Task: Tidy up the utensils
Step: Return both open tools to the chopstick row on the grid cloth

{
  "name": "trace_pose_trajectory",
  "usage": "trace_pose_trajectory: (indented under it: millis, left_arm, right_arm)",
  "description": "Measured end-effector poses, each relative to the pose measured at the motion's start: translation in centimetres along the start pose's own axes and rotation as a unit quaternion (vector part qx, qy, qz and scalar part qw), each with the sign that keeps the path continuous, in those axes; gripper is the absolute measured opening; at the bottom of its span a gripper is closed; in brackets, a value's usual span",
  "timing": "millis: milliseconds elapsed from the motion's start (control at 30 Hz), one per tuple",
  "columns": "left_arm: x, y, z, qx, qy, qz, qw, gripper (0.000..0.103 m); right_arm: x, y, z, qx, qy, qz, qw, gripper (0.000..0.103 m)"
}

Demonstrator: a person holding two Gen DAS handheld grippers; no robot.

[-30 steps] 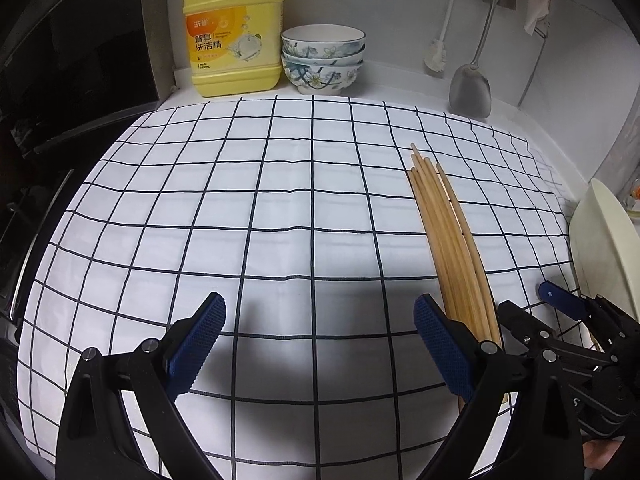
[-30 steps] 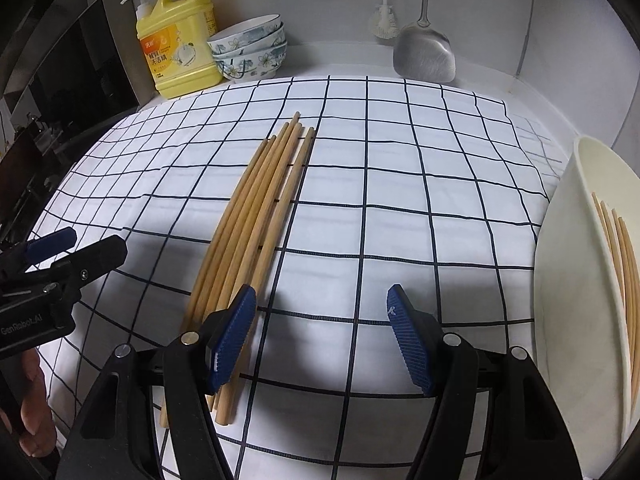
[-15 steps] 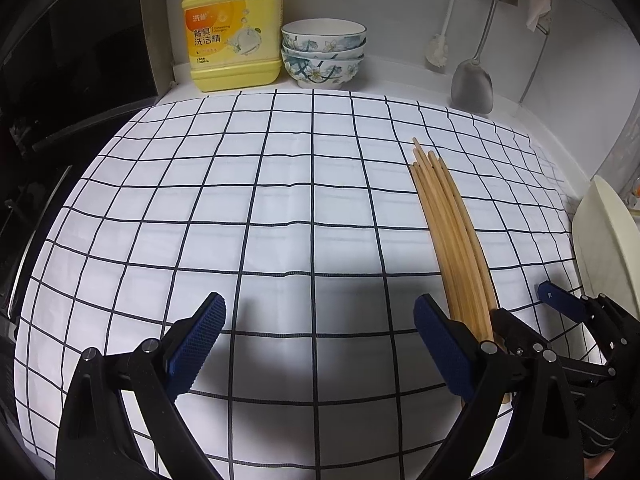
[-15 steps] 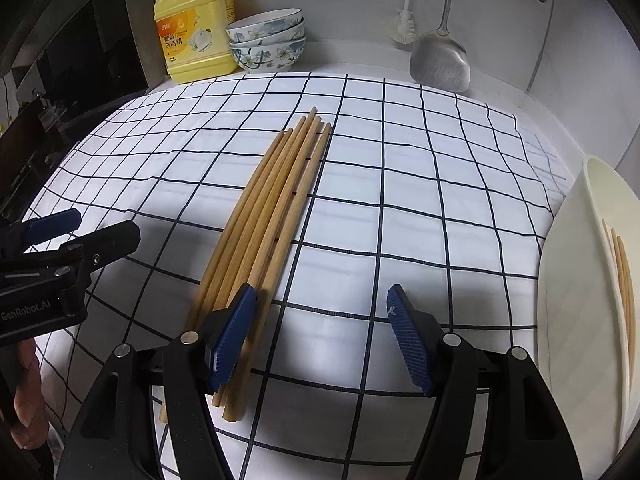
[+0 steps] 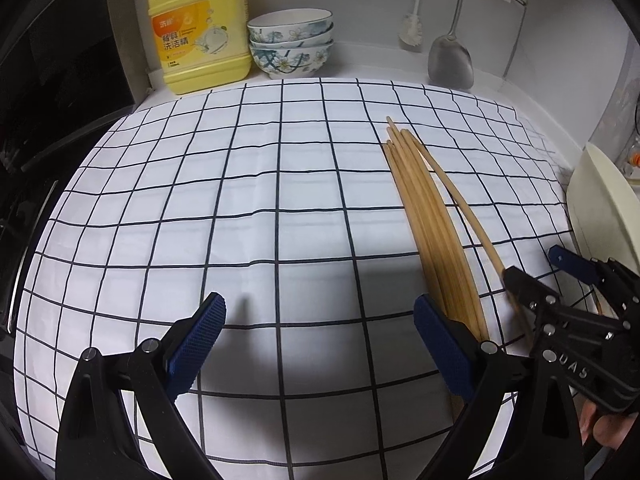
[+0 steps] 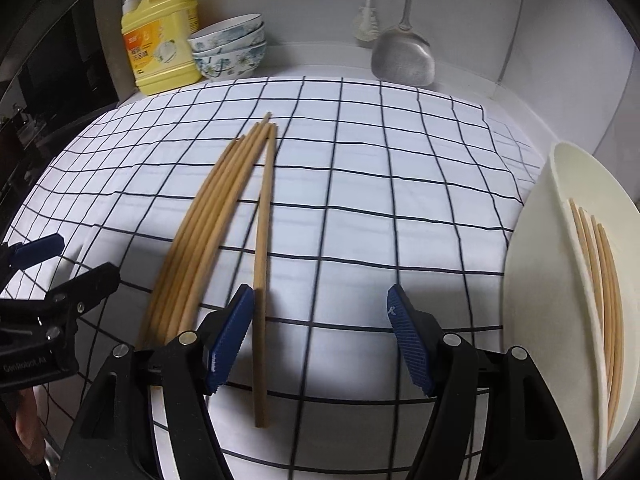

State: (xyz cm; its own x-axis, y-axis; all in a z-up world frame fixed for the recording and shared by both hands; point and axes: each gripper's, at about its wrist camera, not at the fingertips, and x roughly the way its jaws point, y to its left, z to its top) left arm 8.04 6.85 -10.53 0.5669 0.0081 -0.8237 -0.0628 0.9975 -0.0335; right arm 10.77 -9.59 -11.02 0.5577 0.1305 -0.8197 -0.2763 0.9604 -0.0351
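Checked cloth [image 6: 400,200] both views — only right shows, seemingly, chopsticks [image 6: 600,280] inside tray [image 6: 536,280].

chopsticks [image 6: 224,216]: pale matt wood | checked cloth [image 5: 280,208] under them: white woven fabric, creased | tray [image 6: 540,280] right of cloth: smooth cream plastic | spatula [image 6: 404,60] behind cloth: dull brushed metal | bowls [image 5: 291,42]: glossy glazed ceramic | detergent bottle [image 5: 200,36]: shiny yellow plastic

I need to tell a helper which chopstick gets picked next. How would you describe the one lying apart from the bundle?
On the black-and-white checked cloth, find the bundle of wooden chopsticks. The single wooden chopstick lies just right of it, splayed away, its near end between the right gripper fingers.
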Motion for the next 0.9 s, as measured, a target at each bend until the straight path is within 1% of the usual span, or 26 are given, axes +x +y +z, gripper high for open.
trace_pose_trajectory:
  millis: [200,300,567,900]
  left_arm:
    - [0.7,-0.8,-0.2,0.015,0.007,0.006,0.9998,0.093]
    - [0.8,-1.0,-0.3,0.018,0.009,0.001,0.9998,0.093]
    - [0.8,-1.8,-0.3,0.027,0.008,-0.021,0.9994,0.093]
    - [1.4,-2.0,-0.4,0.027,0.016,-0.031,0.9990,0.095]
  right_arm:
    - [-0.4,-0.7,0.1,0.011,-0.003,0.006,1.000,0.065]
    - [-0.2,-0.9,0.1,0.015,-0.001,0.011,1.000,0.065]
    - [-0.2,-1.4,0.0,0.024,0.002,0.009,1.000,0.065]
    - [-0.1,-1.6,0.0,0.031,0.006,0.008,0.999,0.065]
